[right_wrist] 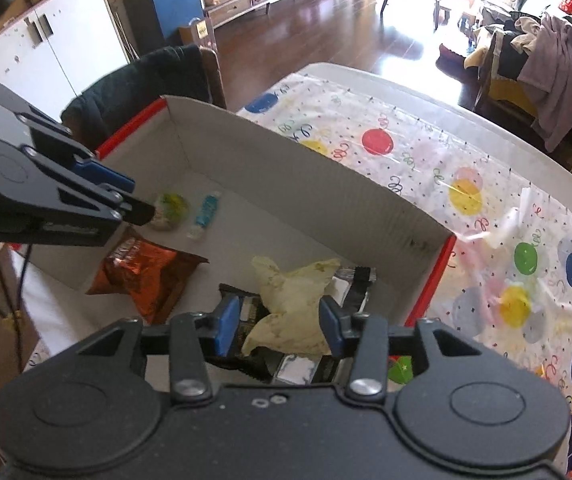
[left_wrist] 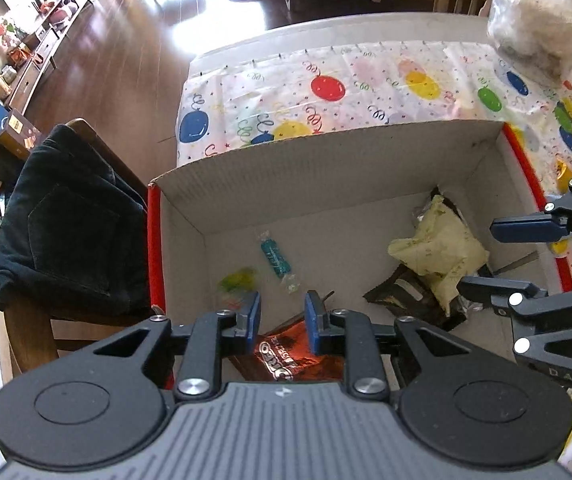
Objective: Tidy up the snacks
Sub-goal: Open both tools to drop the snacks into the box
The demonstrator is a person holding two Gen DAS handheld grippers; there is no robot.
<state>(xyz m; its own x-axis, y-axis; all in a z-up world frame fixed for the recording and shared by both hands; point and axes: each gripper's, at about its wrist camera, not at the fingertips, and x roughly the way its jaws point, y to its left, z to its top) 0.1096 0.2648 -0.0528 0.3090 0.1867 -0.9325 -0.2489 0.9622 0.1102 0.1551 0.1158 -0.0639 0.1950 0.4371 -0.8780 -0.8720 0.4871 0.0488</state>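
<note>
Right gripper (right_wrist: 279,330) part open around the pale yellow packet (right_wrist: 292,304), not pinching. Left gripper (left_wrist: 281,316) nearly shut, empty, above the orange packet (left_wrist: 298,356). Packets look light, crinkly, slippery; grab an edge seam.

Inside the box (left_wrist: 326,152) I count five snacks: one orange packet (right_wrist: 141,276), one pale yellow packet (left_wrist: 438,256), one dark packet (left_wrist: 402,292), one teal candy (left_wrist: 274,258), one green candy (right_wrist: 170,208).
</note>
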